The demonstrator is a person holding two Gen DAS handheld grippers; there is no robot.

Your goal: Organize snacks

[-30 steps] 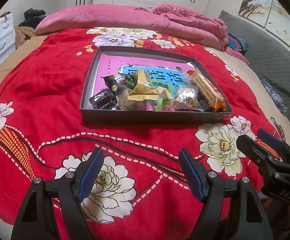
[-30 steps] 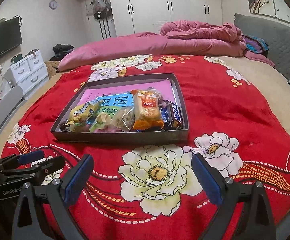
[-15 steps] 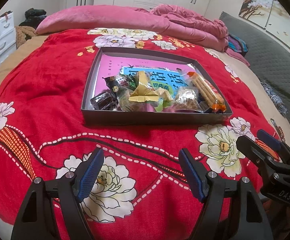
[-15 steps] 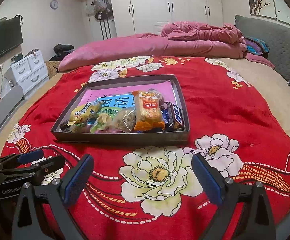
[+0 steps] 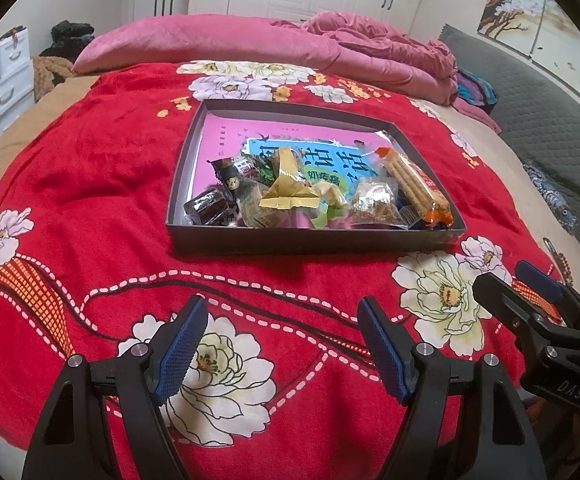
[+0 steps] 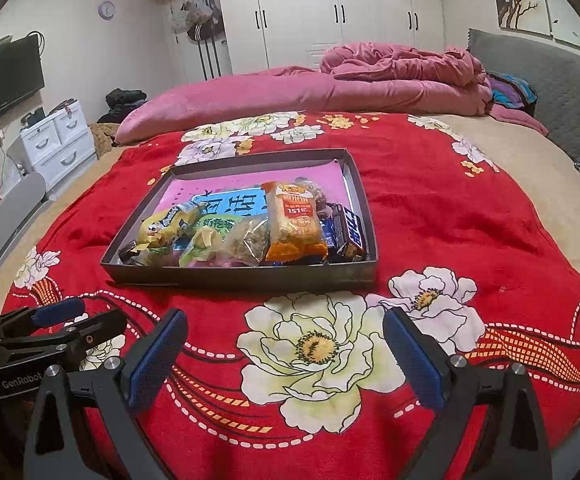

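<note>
A shallow grey box sits on the red flowered blanket, with a pink-and-blue booklet on its floor. Several snack packets are heaped at its near end: an orange cracker pack, a yellow packet, a dark wrapped sweet, a dark chocolate bar. My left gripper hovers open over the blanket in front of the box, nothing between its blue pads. My right gripper is open too, also short of the box. Each gripper appears at the edge of the other's view.
The red blanket covers a bed. A pink duvet is bundled at the far end, and a grey padded headboard runs along the right. White drawers and wardrobes stand beyond the bed.
</note>
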